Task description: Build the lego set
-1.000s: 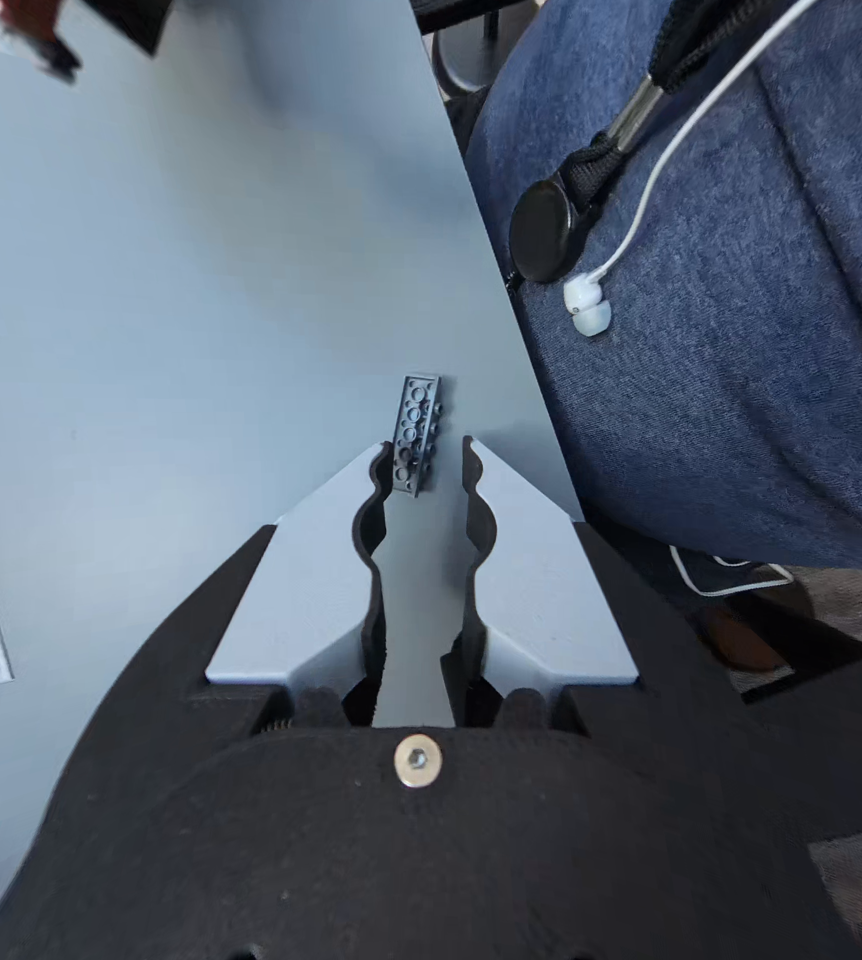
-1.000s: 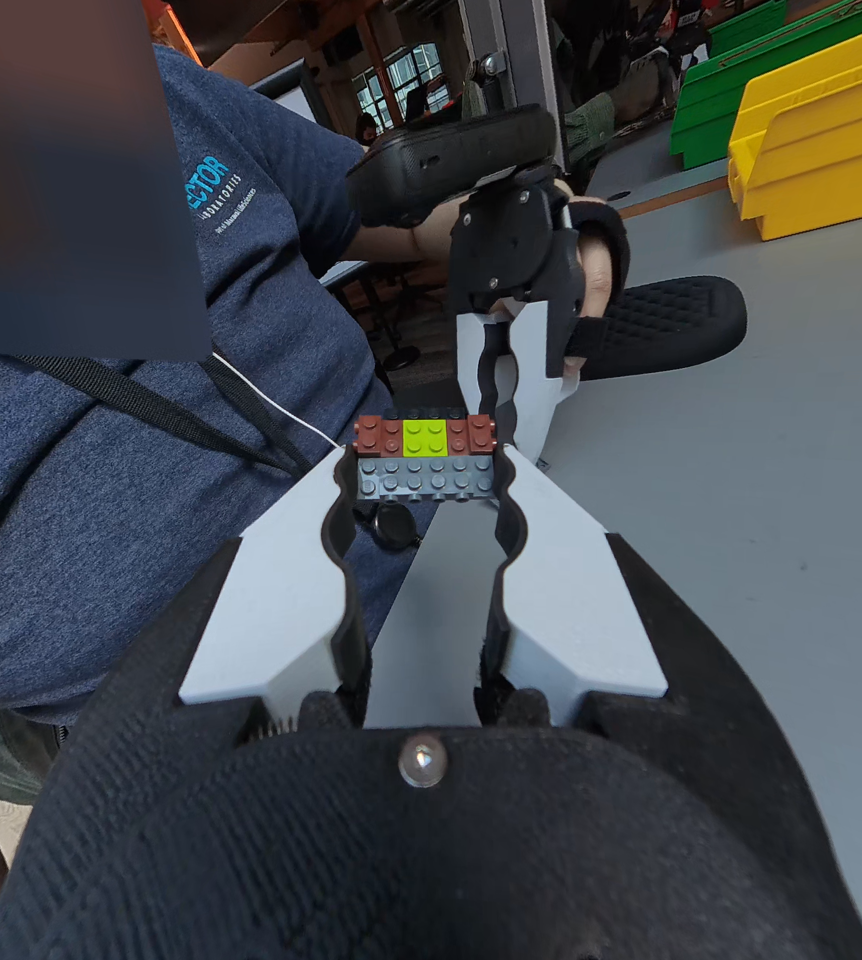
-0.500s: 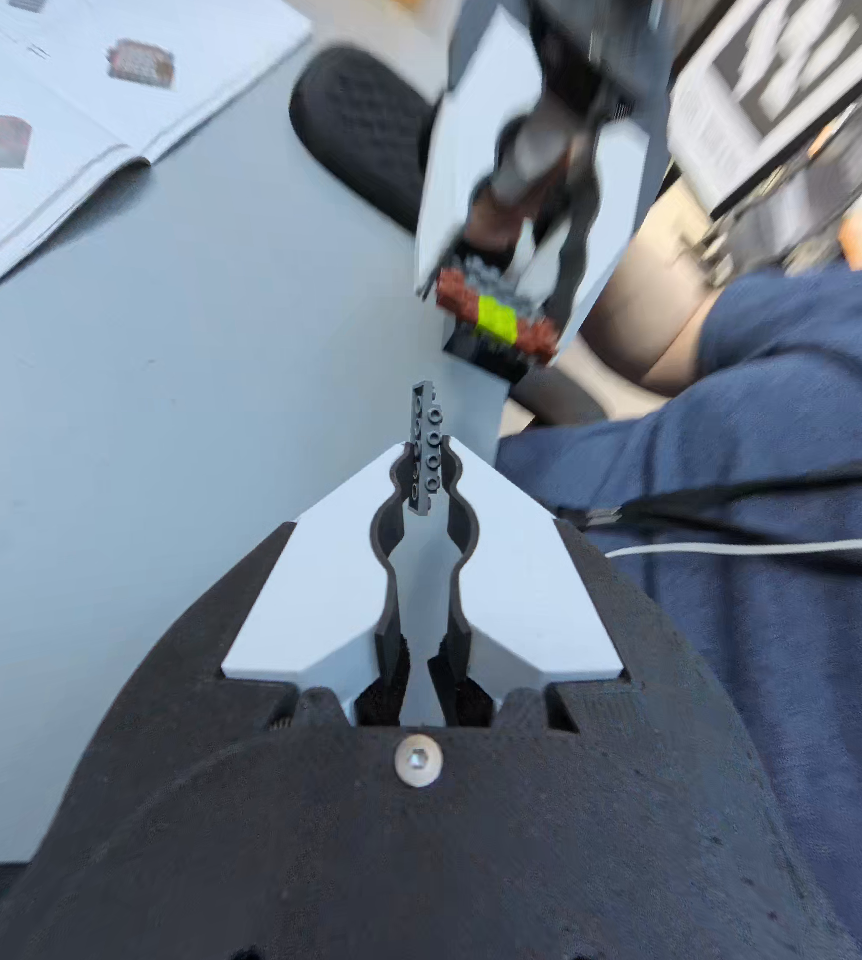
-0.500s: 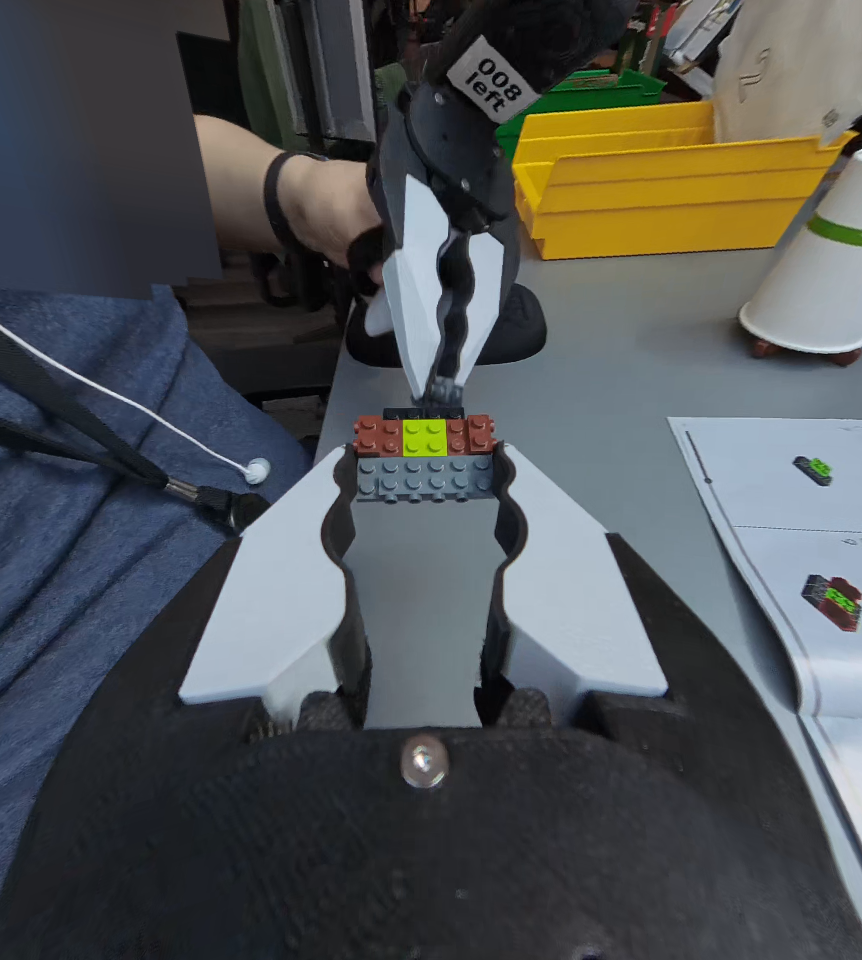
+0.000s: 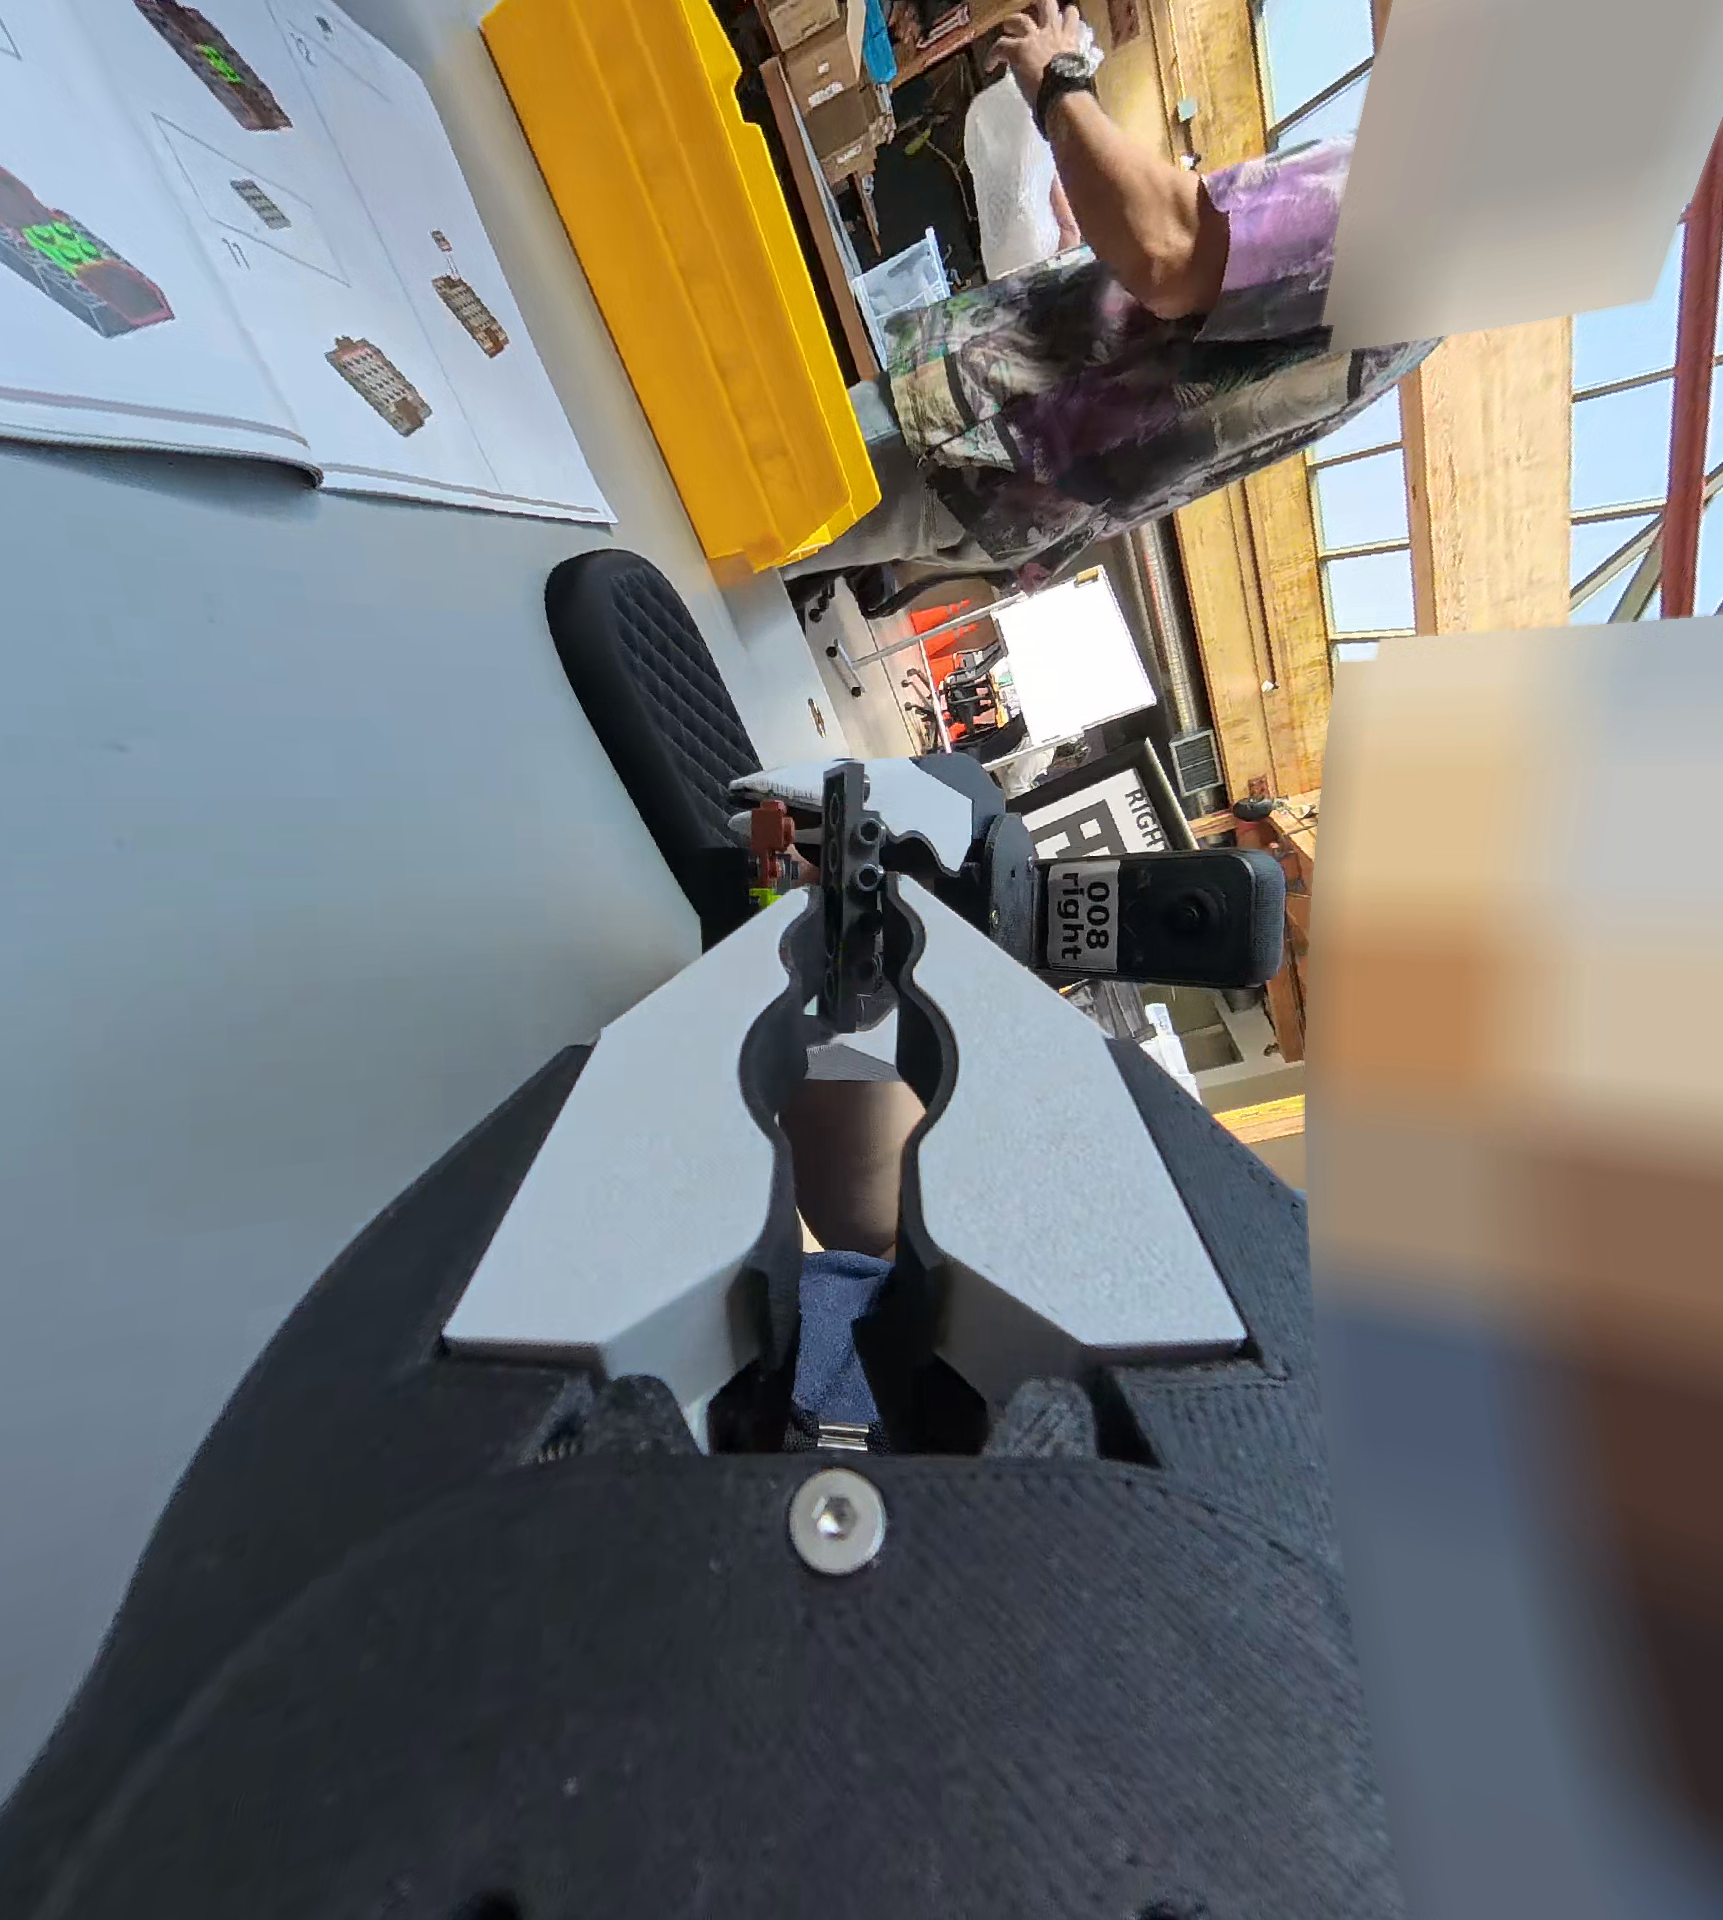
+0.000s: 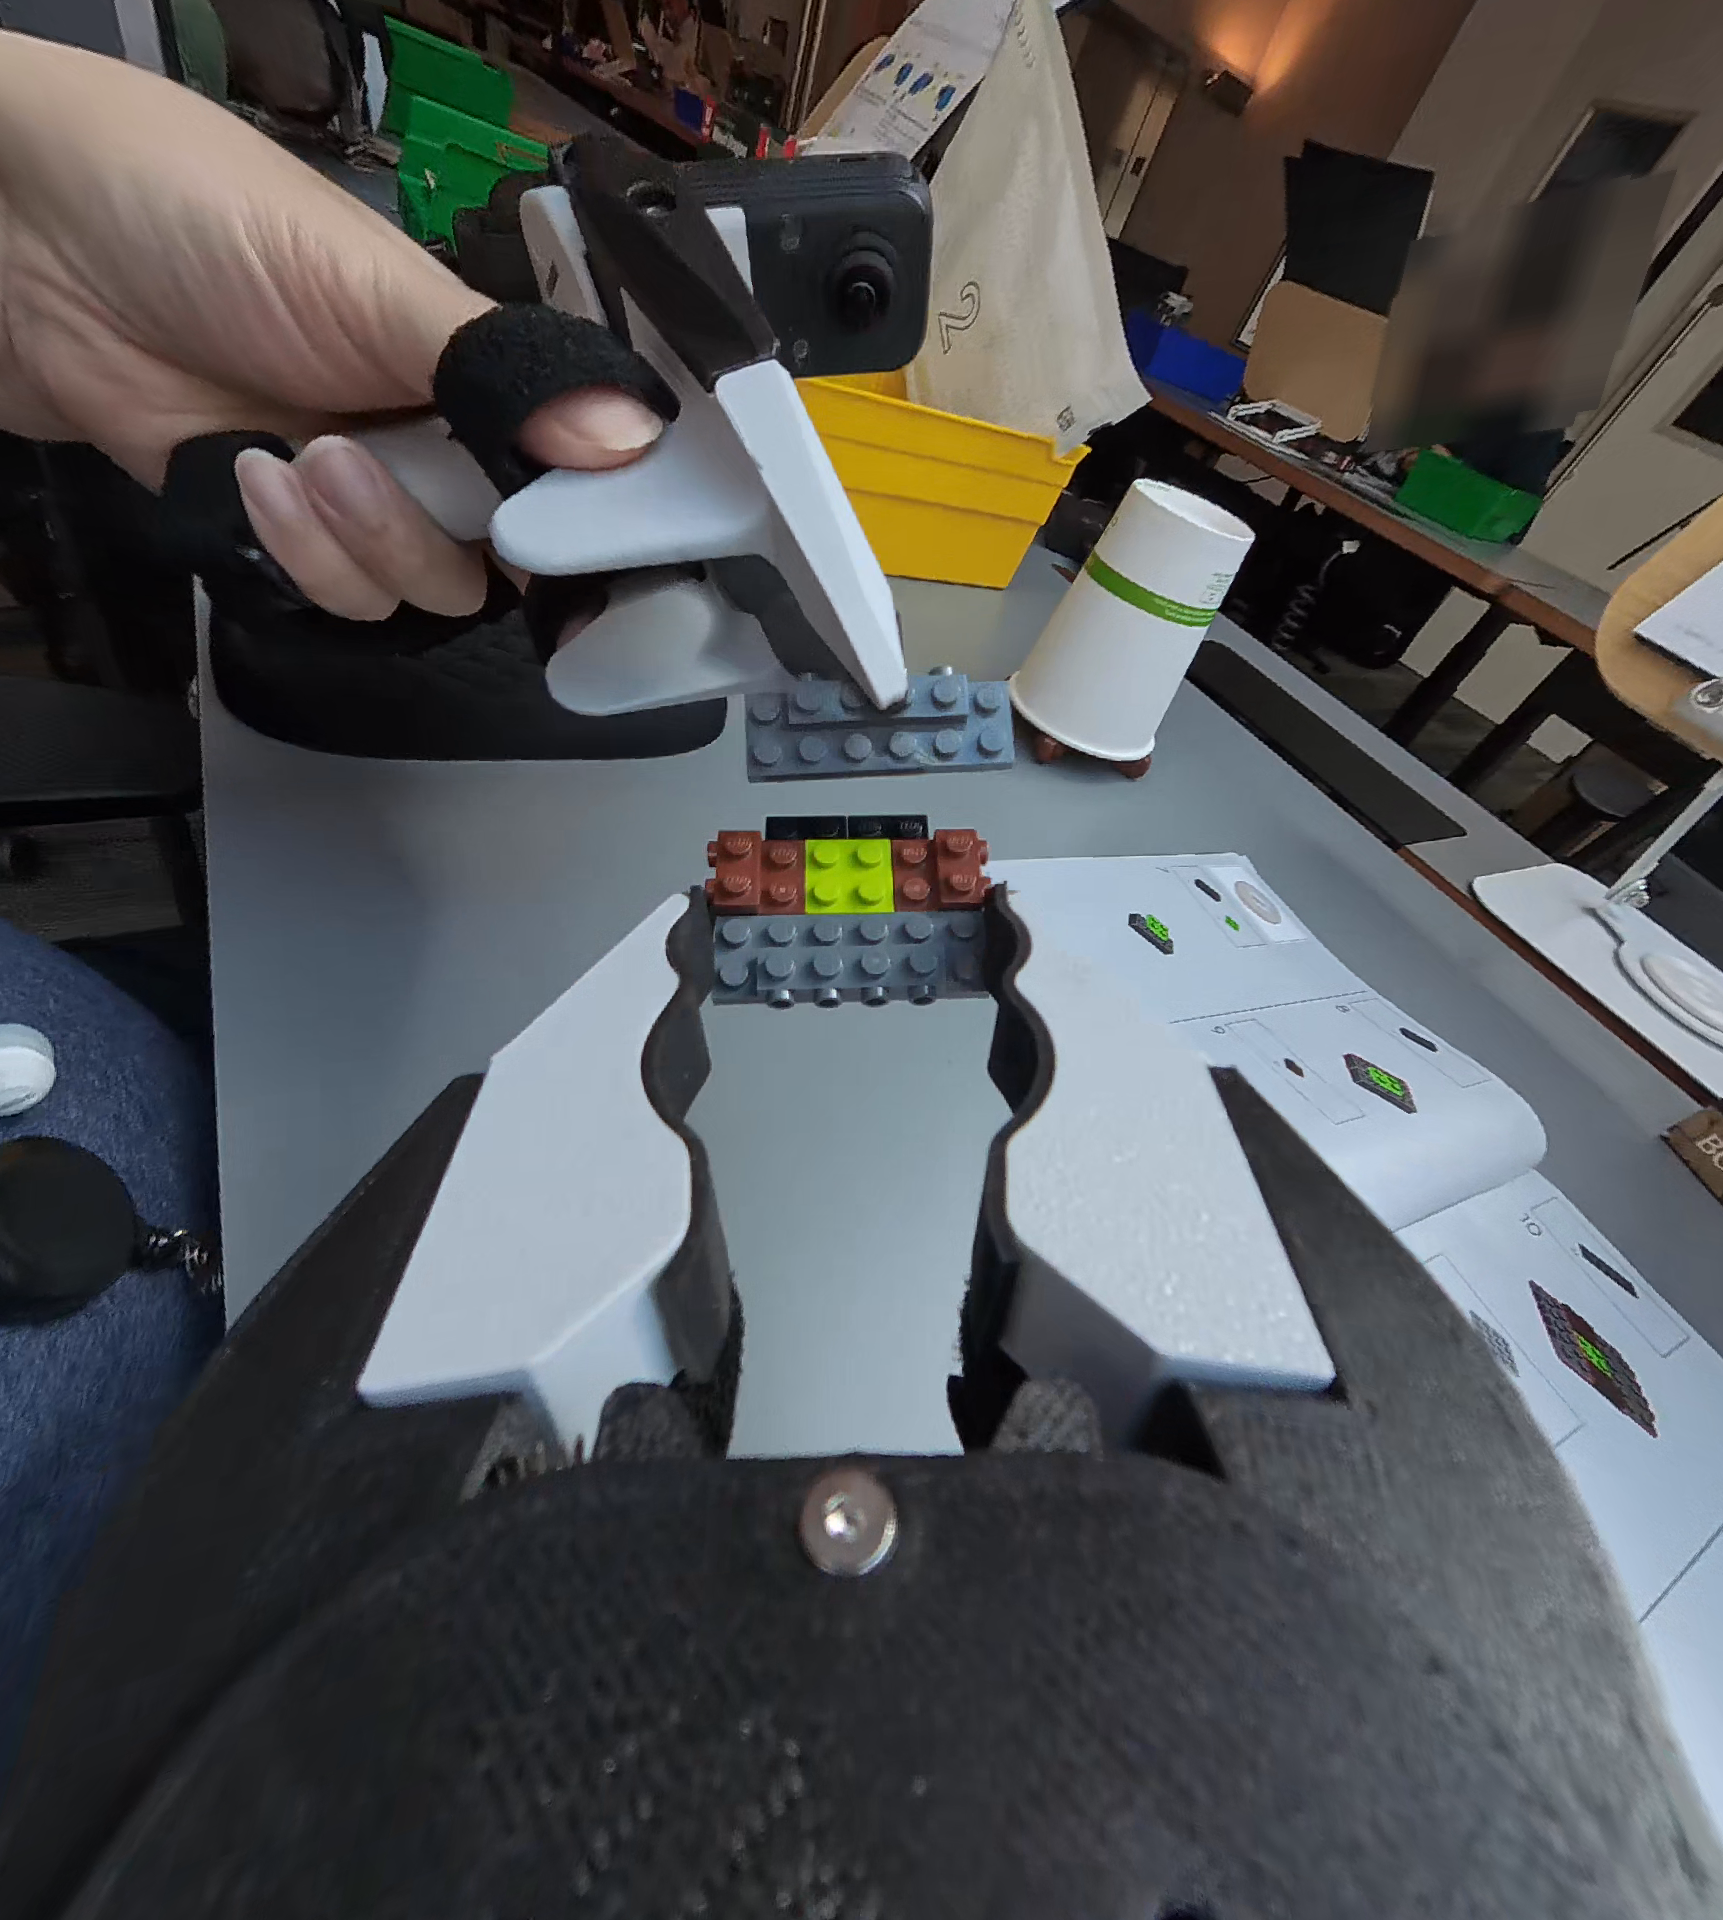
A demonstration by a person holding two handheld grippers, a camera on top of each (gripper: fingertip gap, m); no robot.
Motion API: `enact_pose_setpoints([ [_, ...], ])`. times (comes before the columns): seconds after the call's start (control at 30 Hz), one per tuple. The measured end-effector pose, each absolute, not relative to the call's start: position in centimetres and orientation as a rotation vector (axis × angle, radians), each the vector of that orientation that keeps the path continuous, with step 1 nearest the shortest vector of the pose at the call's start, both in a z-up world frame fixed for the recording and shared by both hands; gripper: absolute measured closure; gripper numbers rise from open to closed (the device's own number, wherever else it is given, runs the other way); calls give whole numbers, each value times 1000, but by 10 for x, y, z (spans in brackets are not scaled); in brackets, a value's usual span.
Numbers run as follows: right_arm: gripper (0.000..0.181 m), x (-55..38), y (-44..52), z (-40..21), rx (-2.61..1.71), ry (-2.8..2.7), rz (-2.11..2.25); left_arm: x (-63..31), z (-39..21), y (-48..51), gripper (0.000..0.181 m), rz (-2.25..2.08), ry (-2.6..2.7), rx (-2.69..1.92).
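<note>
Right gripper (image 6: 849, 940), jaws clamped on the ends of a stiff, light brick stack (image 6: 849, 904) at frame centre; left gripper (image 5: 841, 935), jaws pinching a thin grey plate (image 6: 878, 725) edgewise above it; counter (image 6: 441, 904) beneath.

A grey table (image 6: 441, 935) fills the near space, with yellow bins (image 6: 940, 488) stacked at its far edge and a white paper cup (image 6: 1127, 623) standing upside down beside them. Green bins (image 6: 452, 145) sit farther back among dim clutter. Another long table (image 6: 1439, 540) runs along the right. Tall windows (image 5: 1605, 468) framed by wooden beams (image 5: 1480, 468) let in bright daylight and blue sky.
</note>
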State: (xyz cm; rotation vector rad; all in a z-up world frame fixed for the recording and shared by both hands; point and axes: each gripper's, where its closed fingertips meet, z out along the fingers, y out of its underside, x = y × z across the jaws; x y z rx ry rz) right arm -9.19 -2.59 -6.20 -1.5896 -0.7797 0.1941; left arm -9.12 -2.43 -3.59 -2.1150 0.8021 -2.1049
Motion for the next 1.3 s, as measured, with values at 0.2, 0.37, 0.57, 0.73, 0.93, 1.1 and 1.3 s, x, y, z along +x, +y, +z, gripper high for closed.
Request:
enact_pose_setpoints([
  [0.2,129,-87,-20,-43,-1500,-687,116,-83,-27,-25,174,-1869,1013,-2143],
  [0.37,129,-82,-18,-30,-1435,-580,136,-77,-16,-22,173,-1731,1096,-2148],
  [0.57,130,-74,-19,-17,-1384,-518,141,-70,-4,-25,174,-1587,1168,-2139],
  [0.73,130,-69,-18,-9,-1394,-497,113,-65,3,-22,175,-1481,1166,-2094],
  [0.93,130,-67,-13,-2,-1408,-474,87,-63,11,-16,174,-1374,1141,-2027],
  [1.1,130,-67,-8,3,-1421,-451,66,-63,16,-10,174,-1344,1089,-1992],
  [1.3,129,-72,-5,9,-1404,-455,45,-66,21,-3,174,-1292,1064,-1949],
])
